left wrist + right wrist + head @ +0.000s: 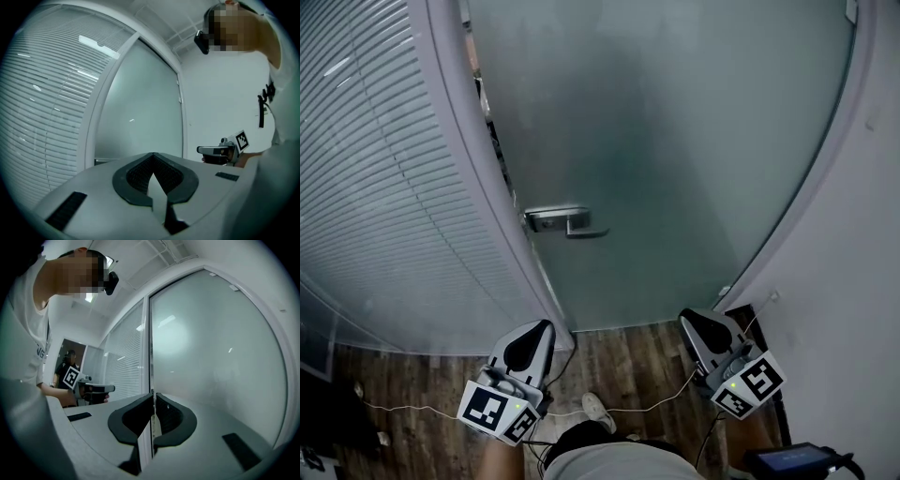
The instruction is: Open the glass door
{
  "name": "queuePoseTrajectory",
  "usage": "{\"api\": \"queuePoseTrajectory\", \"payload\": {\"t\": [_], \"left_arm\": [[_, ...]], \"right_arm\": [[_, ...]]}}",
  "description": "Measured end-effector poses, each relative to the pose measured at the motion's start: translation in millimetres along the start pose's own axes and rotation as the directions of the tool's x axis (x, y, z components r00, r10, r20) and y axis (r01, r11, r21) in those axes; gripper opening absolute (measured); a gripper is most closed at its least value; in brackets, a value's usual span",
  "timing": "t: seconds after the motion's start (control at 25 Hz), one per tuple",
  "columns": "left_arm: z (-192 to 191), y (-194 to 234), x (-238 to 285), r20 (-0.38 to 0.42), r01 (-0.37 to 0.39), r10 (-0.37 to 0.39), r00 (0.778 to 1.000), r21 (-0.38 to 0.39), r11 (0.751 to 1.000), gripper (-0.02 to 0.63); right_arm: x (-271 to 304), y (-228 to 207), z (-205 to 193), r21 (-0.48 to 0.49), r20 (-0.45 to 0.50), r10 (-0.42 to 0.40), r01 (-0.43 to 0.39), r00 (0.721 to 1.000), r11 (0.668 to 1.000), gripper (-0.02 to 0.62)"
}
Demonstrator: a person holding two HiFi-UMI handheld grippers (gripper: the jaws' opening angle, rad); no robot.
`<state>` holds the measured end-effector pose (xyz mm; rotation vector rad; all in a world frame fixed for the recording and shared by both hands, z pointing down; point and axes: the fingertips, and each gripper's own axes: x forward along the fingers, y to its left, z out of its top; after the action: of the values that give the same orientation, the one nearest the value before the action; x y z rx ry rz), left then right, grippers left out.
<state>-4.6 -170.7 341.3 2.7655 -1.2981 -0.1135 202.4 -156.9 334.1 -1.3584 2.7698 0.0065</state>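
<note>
The head view looks steeply down from the person's head onto the frosted grey-green glass door (675, 141), with the grey left gripper (542, 326) at 7 o'clock and the grey right gripper (689, 317) at 5 o'clock. Each gripper view sits low behind its own jaws, facing level. Both take in the door from near, and each catches the other gripper: at 3 o'clock in the left gripper view, at 9 o'clock in the right.

An office interior is indicated: a frosted glass door (675, 141) with a lever handle (572, 223), a blind-covered partition (375, 187) at left, a white wall (853, 281) at right, and wood-pattern flooring (623, 361) near.
</note>
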Motion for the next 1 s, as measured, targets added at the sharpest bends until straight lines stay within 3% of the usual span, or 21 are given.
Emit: {"api": "queuePoseTrajectory", "payload": {"t": [0.36, 0.6, 0.8, 1.0], "left_arm": [[-20, 85, 54, 0.014, -0.026, 0.026, 1.0, 0.026, 0.999, 0.0], [-17, 107, 58, 0.0, -0.021, 0.021, 1.0, -0.002, 1.0, -0.002], [-21, 98, 48, 0.006, -0.035, 0.035, 0.999, -0.014, 0.999, 0.0], [-29, 99, 58, -0.004, -0.048, 0.048, 0.999, -0.022, 0.999, 0.0]], "right_arm": [[99, -45, -31, -0.013, -0.005, 0.016, -0.016, 1.0, 1.0, 0.006], [135, -51, -25, -0.019, -0.035, 0.005, -0.006, 0.999, 1.0, 0.006], [131, -44, -33, -0.048, -0.063, 0.041, -0.044, 0.997, 0.998, 0.023], [155, -52, -63, -0.093, -0.164, 0.099, -0.116, 0.981, 0.989, 0.116]]}}
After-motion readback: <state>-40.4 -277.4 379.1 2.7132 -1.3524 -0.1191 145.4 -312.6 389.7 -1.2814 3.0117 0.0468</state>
